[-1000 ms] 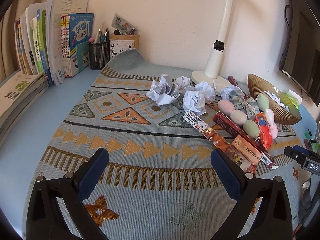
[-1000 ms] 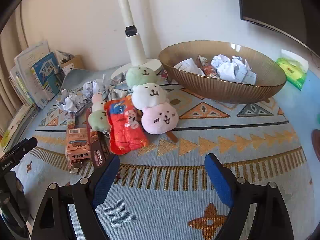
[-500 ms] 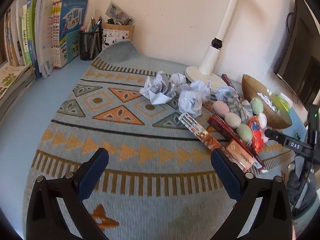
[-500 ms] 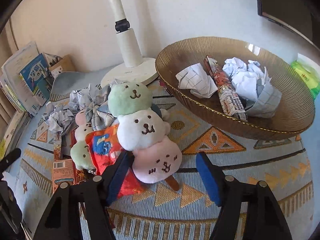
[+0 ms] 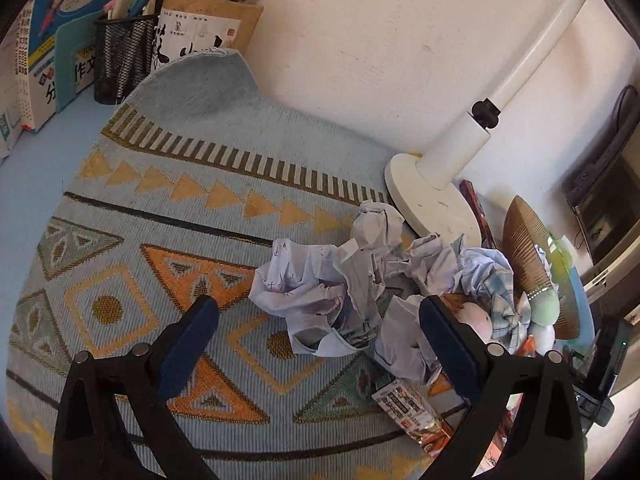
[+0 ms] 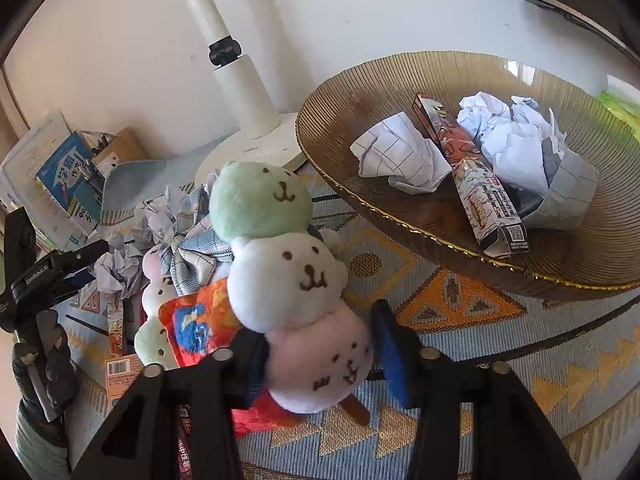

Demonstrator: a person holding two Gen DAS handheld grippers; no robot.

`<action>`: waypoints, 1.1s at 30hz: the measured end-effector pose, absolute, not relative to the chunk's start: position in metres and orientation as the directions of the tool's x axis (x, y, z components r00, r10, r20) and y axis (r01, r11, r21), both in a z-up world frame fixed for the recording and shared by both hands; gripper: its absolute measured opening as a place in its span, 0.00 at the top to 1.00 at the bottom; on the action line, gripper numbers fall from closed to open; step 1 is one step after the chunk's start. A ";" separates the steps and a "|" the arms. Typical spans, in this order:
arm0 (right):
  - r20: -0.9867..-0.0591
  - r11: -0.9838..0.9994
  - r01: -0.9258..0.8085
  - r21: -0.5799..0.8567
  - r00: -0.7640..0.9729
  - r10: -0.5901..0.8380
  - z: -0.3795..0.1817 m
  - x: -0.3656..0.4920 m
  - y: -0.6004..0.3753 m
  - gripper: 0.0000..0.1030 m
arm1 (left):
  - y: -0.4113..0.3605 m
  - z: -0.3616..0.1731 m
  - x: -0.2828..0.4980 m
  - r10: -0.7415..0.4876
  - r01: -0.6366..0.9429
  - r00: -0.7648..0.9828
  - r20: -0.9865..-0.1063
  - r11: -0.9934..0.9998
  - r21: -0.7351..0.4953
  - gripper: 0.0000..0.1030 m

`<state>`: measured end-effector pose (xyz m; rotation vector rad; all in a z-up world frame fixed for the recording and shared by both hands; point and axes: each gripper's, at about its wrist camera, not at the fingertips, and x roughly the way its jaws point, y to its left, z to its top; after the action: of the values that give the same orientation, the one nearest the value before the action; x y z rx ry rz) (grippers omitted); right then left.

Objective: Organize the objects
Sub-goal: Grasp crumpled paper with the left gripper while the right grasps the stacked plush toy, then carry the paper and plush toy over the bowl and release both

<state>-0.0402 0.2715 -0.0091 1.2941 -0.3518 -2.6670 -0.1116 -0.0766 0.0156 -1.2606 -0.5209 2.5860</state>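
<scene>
Both pictures are bright with daylight. The white wall [image 5: 360,52] glows. Sun shines on the bowl [image 6: 532,80], making a shiny spot on its far rim. Dark shadows sit under the paper balls [image 5: 320,292]. Straight things bend near the edges, and the corners go black. The plush toy [image 6: 288,276] looks sharp up close.

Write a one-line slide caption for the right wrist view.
Right gripper straddles the pink end of a three-ball plush toy beside a ribbed bowl holding crumpled paper.
</scene>
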 end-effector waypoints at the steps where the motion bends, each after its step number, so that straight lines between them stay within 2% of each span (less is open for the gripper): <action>1: -0.748 -0.959 0.037 0.282 -0.617 -0.244 -0.008 -0.039 0.272 0.64 | -0.074 0.018 -0.110 0.354 -0.057 -0.614 -0.705 -0.911 -0.408 0.33; 2: -0.745 -0.959 0.035 0.280 -0.623 -0.240 -0.008 -0.038 0.273 0.64 | -0.072 0.019 -0.109 0.354 -0.071 -0.619 -0.701 -0.914 -0.399 0.43; 5: -0.725 -0.968 0.048 0.247 -0.654 -0.218 -0.002 -0.028 0.268 0.65 | -0.071 0.024 -0.101 0.318 -0.063 -0.641 -0.698 -0.929 -0.365 0.48; 13: -0.696 -0.997 0.017 0.074 -0.715 -0.064 0.029 0.053 0.254 0.65 | -0.088 0.057 -0.013 0.309 -0.042 -0.726 -0.614 -0.912 -0.409 0.49; 18: -0.749 -0.996 -0.056 -0.069 -0.656 0.089 0.028 0.102 0.253 0.65 | -0.082 0.058 0.032 0.316 -0.039 -0.732 -0.603 -0.903 -0.427 0.49; 20: -0.787 -0.997 -0.046 -0.063 -0.612 0.078 0.018 0.108 0.255 0.65 | -0.076 0.051 0.043 0.305 -0.036 -0.727 -0.615 -0.912 -0.408 0.49; 22: -0.817 -1.000 -0.026 0.011 -0.577 0.006 0.010 0.114 0.260 0.65 | -0.070 0.040 0.047 0.316 -0.042 -0.718 -0.620 -0.909 -0.415 0.49; 25: -0.820 -0.992 0.016 0.128 -0.561 -0.115 0.006 0.120 0.264 0.58 | -0.063 0.035 0.051 0.279 -0.041 -0.723 -0.632 -0.930 -0.365 0.49; 27: -0.802 -0.983 0.046 0.179 -0.571 -0.173 0.007 0.129 0.264 0.46 | -0.061 0.037 0.055 0.282 -0.067 -0.740 -0.610 -0.934 -0.350 0.48; 28: -0.791 -0.981 0.050 0.187 -0.584 -0.181 0.008 0.134 0.263 0.33 | -0.060 0.035 0.056 0.283 -0.068 -0.732 -0.620 -0.936 -0.346 0.48; 29: -0.780 -0.981 0.055 0.186 -0.598 -0.182 0.009 0.139 0.263 0.28 | -0.059 0.034 0.055 0.289 -0.071 -0.724 -0.627 -0.935 -0.348 0.48; 33: -0.778 -0.984 0.074 0.164 -0.603 -0.175 0.008 0.145 0.256 0.28 | -0.062 0.034 0.056 0.310 -0.082 -0.723 -0.618 -0.926 -0.369 0.48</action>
<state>0.1450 0.2563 0.0078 1.3237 -0.1725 -2.6892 0.0555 -0.0617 0.0335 -1.0495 -0.4713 2.6916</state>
